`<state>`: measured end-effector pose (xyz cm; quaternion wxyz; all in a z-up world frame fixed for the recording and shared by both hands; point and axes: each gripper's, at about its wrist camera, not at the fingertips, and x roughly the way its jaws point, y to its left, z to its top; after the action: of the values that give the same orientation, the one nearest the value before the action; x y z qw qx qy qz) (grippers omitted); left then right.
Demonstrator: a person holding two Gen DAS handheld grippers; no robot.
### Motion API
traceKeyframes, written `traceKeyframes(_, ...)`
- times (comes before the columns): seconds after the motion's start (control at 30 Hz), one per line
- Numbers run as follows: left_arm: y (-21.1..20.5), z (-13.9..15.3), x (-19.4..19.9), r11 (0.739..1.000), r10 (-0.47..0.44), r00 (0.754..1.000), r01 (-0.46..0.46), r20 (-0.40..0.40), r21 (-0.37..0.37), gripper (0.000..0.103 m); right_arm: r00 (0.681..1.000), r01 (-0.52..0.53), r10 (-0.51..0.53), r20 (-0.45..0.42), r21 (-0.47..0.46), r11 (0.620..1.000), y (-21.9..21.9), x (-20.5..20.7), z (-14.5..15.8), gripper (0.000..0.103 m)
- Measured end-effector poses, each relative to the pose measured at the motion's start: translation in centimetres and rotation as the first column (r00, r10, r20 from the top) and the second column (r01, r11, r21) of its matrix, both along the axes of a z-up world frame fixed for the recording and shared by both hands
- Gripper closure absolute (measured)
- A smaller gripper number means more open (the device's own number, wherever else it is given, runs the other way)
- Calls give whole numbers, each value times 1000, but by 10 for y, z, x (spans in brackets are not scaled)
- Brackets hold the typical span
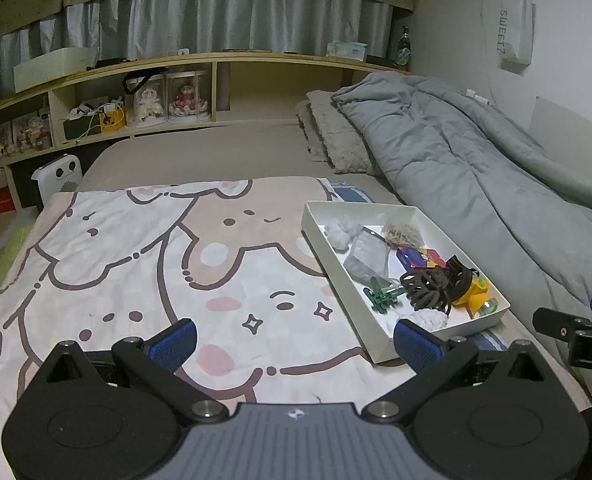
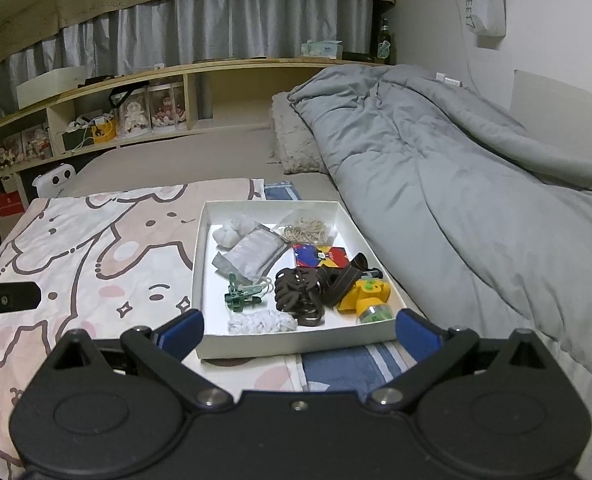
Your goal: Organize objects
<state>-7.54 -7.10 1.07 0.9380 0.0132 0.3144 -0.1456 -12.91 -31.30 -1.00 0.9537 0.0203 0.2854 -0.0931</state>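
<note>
Right wrist view looks straight down over a shallow white box (image 2: 296, 346) lying on a cartoon-print blanket (image 2: 95, 248) on the bed. The right gripper (image 2: 300, 330) hangs just short of the box's near wall with its jaws spread wide and nothing between them. From the left wrist view, the left gripper (image 1: 293, 340) is likewise spread wide and empty, over the blanket beside the box's near corner (image 1: 380, 354).

All the loose things sit inside the box. Against its far wall lie white fluffy balls (image 2: 229, 232) and a clear bag of rubber bands (image 2: 308, 232). Nearer the box's middle are a silvery pouch (image 2: 251, 256) and a red-and-blue card pack (image 2: 322, 258). Toward the box's near wall sit green clips (image 2: 241, 298), a heap of dark hair ties (image 2: 300, 296), a dark striped strap (image 2: 346, 280), a yellow toy (image 2: 366, 294) with a small clear capsule (image 2: 372, 314) just beside it, and a white knitted piece (image 2: 261, 322).

Everything here looks light. The hair ties and rubber bands are probably soft and tangled, so a pinch on the heap's top may lift several at once. The clips and the yellow toy seem rigid; gripping across their narrow bodies should hold. The pouch looks slick and limp, best taken at an edge. The box itself appears to be thin card, likely to flex if lifted by one wall.
</note>
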Motion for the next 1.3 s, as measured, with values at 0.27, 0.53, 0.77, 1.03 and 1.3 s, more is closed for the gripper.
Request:
traceKeyframes(0.27,1,0,-2,1000,-1,1000,1,3,-10,0,1000,9,-9,-9,2,1000,-1,0,-1,0)
traceKeyframes(0.53,3,-1,-1,1000,5,1000,-5,-1,-10,0,1000,11,-11,-13,-1,1000,0,0,-1,0)
traceKeyframes(0.77,2,-2,-1,1000,7,1000,-7,-2,-7,0,1000,10,-10,-15,-1,1000,0,0,0,0)
traceKeyframes(1.03,2,-2,-1,1000,9,1000,-9,-2,-8,0,1000,12,-12,-21,1,1000,1,1,0,0)
traceKeyframes(1.3,2,-2,-2,1000,11,1000,-11,-1,-6,0,1000,16,-15,-22,7,1000,-1,1,0,0)
